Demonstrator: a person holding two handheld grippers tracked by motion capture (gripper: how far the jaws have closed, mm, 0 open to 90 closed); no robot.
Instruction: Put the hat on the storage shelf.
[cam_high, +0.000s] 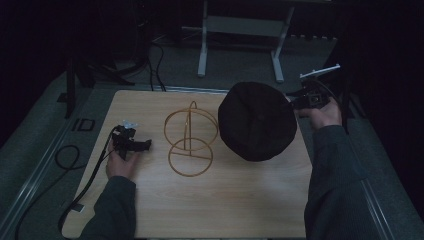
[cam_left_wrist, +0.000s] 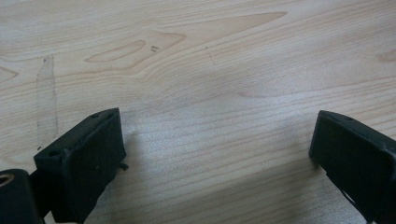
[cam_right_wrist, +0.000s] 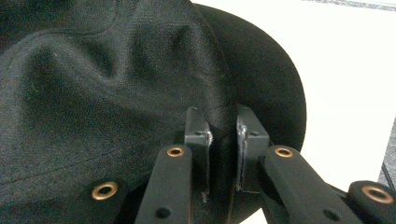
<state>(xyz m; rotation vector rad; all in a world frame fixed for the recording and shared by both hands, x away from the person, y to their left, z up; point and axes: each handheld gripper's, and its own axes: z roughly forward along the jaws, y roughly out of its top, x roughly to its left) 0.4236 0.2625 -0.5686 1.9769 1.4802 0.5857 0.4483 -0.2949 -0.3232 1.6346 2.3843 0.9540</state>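
A lab or test room set up for recording is suggested. A light wooden tabletop with visible grain (cam_high: 210, 200) is seen at the centre of the high view, set on a grey carpeted floor (cam_high: 40, 130) and edged by pale metal rails (cam_high: 35, 175) at the lower left. The white metal legs of a second bench (cam_high: 202, 45) are seen at the upper middle of the frame. Black cables (cam_high: 157, 65) are trailed across the floor at the upper left, beside a dark stand (cam_high: 70, 85). The surroundings are kept dark, and no household furnishings are shown.
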